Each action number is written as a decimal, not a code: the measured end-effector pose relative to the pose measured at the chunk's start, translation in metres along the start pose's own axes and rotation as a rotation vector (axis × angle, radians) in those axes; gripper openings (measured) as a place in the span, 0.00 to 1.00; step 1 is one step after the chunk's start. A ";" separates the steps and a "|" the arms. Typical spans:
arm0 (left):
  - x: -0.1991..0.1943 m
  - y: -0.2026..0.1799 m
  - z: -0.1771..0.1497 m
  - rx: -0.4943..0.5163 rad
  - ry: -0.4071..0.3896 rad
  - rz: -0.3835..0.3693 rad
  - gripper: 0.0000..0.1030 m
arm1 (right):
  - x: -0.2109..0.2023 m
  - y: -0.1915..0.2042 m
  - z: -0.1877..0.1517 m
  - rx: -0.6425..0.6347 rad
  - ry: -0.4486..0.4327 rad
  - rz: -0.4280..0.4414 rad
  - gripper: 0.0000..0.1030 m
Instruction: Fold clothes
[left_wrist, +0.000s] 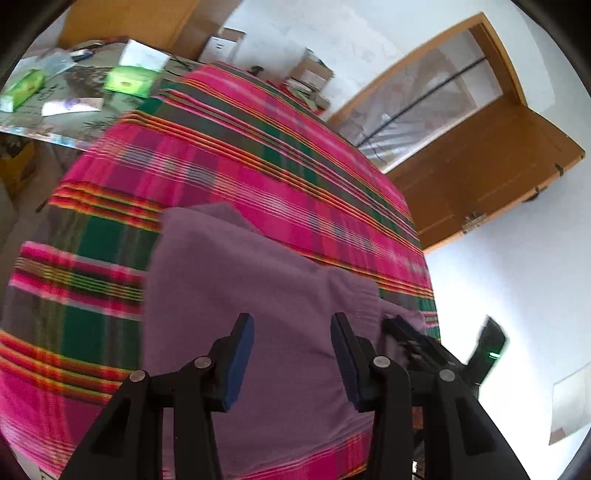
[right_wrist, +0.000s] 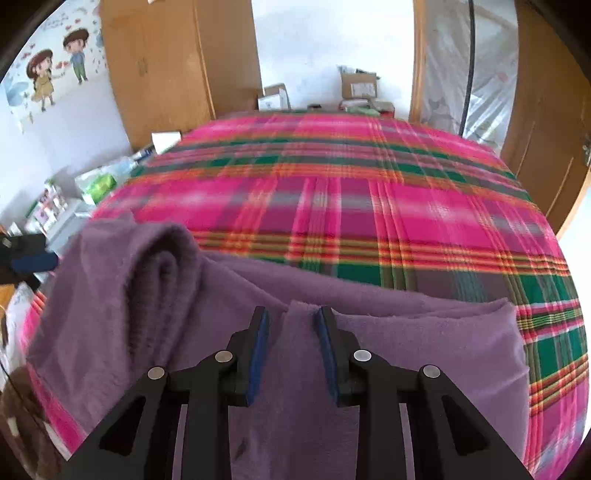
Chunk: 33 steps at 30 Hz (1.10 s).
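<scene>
One purple fleece garment (right_wrist: 332, 332) lies on the near edge of a bed, over a plaid blanket (right_wrist: 351, 192) of pink, green and orange stripes. Its fabric is soft and fuzzy, bunched into a thick roll at the left. The right gripper (right_wrist: 291, 317) has its fingers slightly apart, with a raised ridge of fleece between them. The left gripper (left_wrist: 291, 325) hovers over the garment, fingers wide apart around nothing. Two green boxes (left_wrist: 129, 79) sit on a bedside tabletop (left_wrist: 70, 114); their print is unreadable.

Black angular left gripper (left_wrist: 291, 325) and right gripper (right_wrist: 291, 317), silver round rivets, dark-blue padded jaws.
</scene>
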<state>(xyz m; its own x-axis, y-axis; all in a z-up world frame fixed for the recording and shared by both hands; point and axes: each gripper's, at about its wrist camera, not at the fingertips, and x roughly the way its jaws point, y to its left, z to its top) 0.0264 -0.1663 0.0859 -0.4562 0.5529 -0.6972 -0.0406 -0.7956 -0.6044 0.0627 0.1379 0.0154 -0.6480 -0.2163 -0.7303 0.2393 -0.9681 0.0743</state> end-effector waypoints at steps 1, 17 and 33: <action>-0.002 0.005 -0.001 -0.005 -0.001 0.009 0.43 | -0.010 0.004 0.002 -0.013 -0.032 0.017 0.28; -0.018 0.064 -0.035 -0.135 -0.005 0.029 0.43 | -0.037 0.120 -0.017 -0.302 -0.122 0.299 0.30; -0.009 0.089 -0.053 -0.211 0.062 -0.045 0.42 | -0.021 0.223 -0.066 -0.627 -0.069 0.480 0.41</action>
<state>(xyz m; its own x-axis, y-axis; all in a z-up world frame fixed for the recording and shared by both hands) 0.0735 -0.2288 0.0180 -0.4026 0.6062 -0.6859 0.1300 -0.7038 -0.6984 0.1775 -0.0648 0.0027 -0.4091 -0.6190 -0.6705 0.8535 -0.5195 -0.0411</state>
